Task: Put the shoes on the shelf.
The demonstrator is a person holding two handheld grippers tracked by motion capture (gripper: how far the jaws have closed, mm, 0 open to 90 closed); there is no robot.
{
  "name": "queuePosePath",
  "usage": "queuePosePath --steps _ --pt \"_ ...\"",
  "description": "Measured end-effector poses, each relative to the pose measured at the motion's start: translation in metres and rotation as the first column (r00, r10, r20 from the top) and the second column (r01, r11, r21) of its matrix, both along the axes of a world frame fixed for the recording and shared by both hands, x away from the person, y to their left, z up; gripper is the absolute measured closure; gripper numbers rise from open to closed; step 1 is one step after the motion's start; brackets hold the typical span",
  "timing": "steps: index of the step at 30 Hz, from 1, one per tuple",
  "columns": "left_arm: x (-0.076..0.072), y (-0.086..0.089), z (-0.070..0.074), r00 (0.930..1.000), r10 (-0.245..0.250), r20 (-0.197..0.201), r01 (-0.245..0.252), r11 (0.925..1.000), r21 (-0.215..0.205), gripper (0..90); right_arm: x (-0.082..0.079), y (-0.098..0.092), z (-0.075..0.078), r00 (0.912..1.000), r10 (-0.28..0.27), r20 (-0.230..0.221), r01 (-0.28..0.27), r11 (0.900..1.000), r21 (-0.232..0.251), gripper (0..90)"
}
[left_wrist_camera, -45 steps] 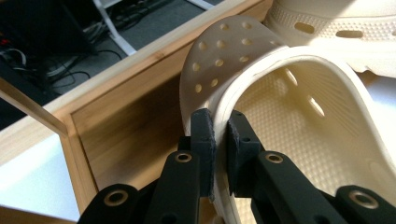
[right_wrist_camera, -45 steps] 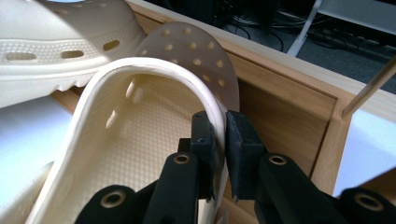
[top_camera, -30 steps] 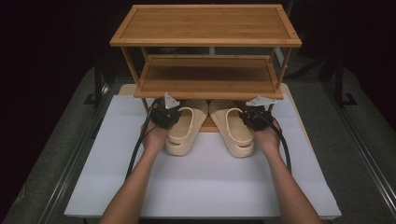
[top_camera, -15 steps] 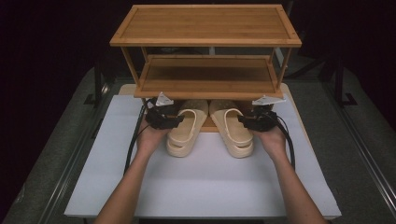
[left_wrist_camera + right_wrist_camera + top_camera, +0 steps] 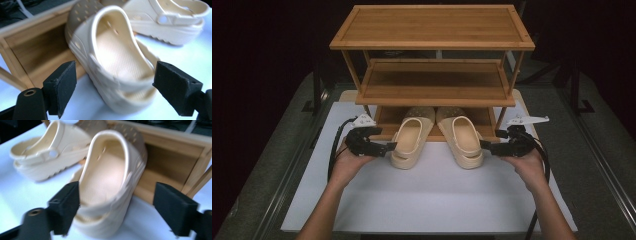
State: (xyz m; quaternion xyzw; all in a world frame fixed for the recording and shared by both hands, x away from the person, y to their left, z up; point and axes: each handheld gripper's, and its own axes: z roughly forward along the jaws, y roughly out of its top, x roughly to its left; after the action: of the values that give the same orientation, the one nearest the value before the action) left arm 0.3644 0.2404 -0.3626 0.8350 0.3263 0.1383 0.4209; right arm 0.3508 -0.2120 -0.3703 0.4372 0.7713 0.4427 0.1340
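A white board (image 5: pixel 432 195) lies on a table in a dark room. Both clogs (image 5: pixel 409 142) (image 5: pixel 462 140) rest toes-in on the rack's (image 5: pixel 432 42) bottom shelf at the board's far edge. The left gripper (image 5: pixel 391 147) and right gripper (image 5: pixel 484 145), jaws just opened wide, flank the heels, gripping neither.

The toes of the left clog (image 5: pixel 411 136) and the right clog (image 5: pixel 460 137) lie under the middle shelf (image 5: pixel 434 95) of the wooden rack (image 5: pixel 432 45), hidden in the high view. In the right gripper view the near clog (image 5: pixel 110 185) is blurred. In the left gripper view the far clog (image 5: pixel 170 20) is cut off by the top edge.
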Motion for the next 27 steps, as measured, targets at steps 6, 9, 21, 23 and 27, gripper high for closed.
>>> queuePosePath --steps 6,9,21,23,27 --pt "-0.013 0.010 -0.023 0.9993 -0.023 -0.030 0.023 0.9997 0.009 14.5 -0.016 -0.002 -0.020 0.9977 0.056 -0.039 -0.057 0.998 -0.018 13.1" --pt "-0.014 0.008 -0.034 0.9981 -0.038 -0.047 0.040 0.9989 0.023 9.8 -0.018 0.001 -0.032 0.9943 0.081 -0.069 -0.083 0.996 -0.022 12.9" --pt "-0.003 -0.019 -0.064 0.9943 -0.096 -0.048 0.100 0.9910 0.089 1.2 -0.002 0.020 -0.060 0.9799 0.152 -0.129 -0.164 0.983 -0.087 2.9" --pt "-0.001 -0.022 -0.069 0.9935 -0.102 -0.051 0.107 0.9905 0.087 1.2 0.000 0.021 -0.063 0.9792 0.155 -0.131 -0.166 0.983 -0.080 2.9" --pt "0.004 -0.026 -0.075 0.9922 -0.114 -0.052 0.119 0.9881 0.098 1.2 0.004 0.026 -0.067 0.9775 0.177 -0.115 -0.185 0.981 -0.066 3.0"
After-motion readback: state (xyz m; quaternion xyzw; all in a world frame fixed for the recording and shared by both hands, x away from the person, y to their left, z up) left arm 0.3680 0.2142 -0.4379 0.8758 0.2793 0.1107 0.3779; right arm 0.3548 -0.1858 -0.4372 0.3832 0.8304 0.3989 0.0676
